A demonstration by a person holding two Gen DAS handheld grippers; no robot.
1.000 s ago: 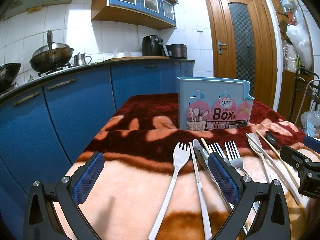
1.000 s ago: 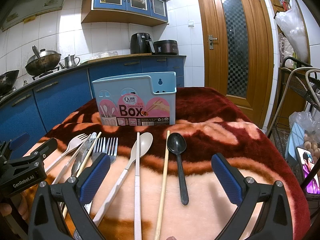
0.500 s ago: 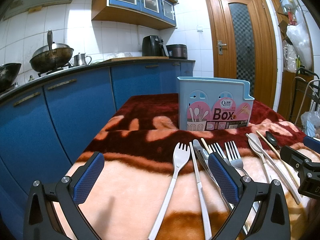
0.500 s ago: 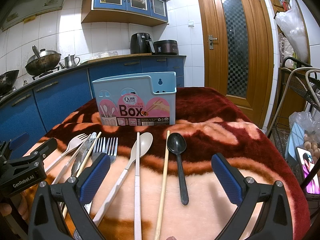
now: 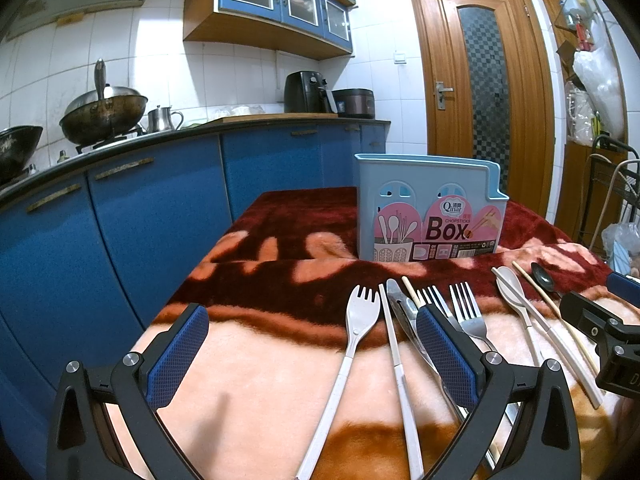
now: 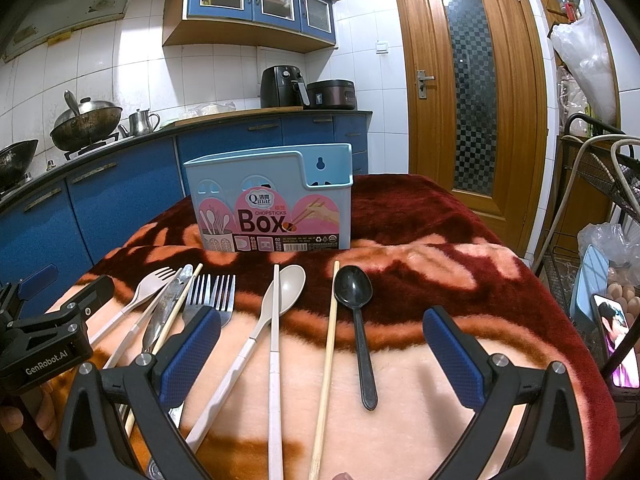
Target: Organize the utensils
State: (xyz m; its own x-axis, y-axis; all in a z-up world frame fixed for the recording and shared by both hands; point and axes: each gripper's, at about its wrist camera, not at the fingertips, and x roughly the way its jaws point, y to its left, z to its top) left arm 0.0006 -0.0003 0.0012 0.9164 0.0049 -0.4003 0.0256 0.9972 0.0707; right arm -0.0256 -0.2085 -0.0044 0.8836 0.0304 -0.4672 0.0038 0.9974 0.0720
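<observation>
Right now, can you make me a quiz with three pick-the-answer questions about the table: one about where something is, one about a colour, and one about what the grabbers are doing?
1. Where is the blue box?
A. Standing on the blanket behind the row of utensils
B. Lying flat beside the stove
C. Held in a gripper

2. What colour is the spoon farthest right in the right wrist view?
A. White
B. Black
C. Silver

3. What are the two hand-held grippers doing?
A. Both shut on forks
B. One holds a chopstick
C. Both open, holding nothing

Answers:
1 A, the box stands upright past the utensil tips.
2 B, the spoon is black beside a wooden chopstick.
3 C, the left hand-held gripper and right hand-held gripper show wide gaps with nothing between the pads.
</observation>
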